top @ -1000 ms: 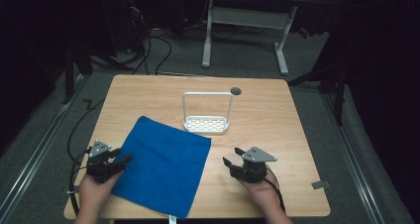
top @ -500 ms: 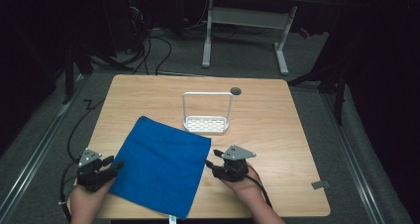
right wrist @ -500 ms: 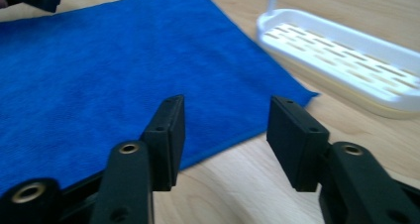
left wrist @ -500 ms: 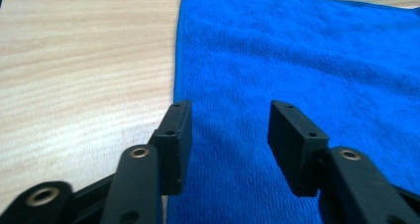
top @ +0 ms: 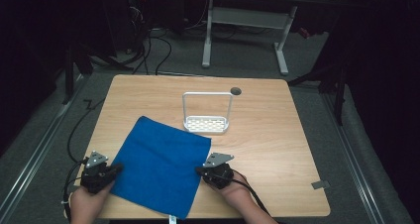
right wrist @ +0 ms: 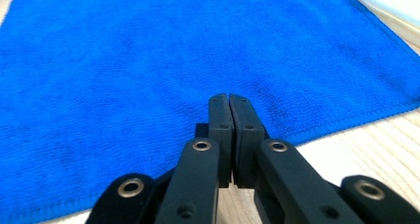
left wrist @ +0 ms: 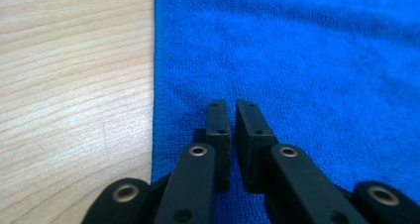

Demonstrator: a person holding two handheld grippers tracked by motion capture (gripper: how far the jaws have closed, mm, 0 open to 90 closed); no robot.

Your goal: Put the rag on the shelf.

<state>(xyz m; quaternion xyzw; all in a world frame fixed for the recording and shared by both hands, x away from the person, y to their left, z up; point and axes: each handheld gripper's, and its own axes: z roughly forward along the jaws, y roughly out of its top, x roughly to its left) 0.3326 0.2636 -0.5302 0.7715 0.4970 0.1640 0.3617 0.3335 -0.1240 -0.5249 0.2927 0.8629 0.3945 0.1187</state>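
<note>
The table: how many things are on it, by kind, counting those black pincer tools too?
Blue cloth: 1
White wire rack: 1
Black grippers, left gripper and right gripper: 2
Total: 4

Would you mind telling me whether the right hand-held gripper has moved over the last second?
Yes. The right hand-held gripper has shifted left and toward the person, from beside the white rack to the blue cloth edge.
</note>
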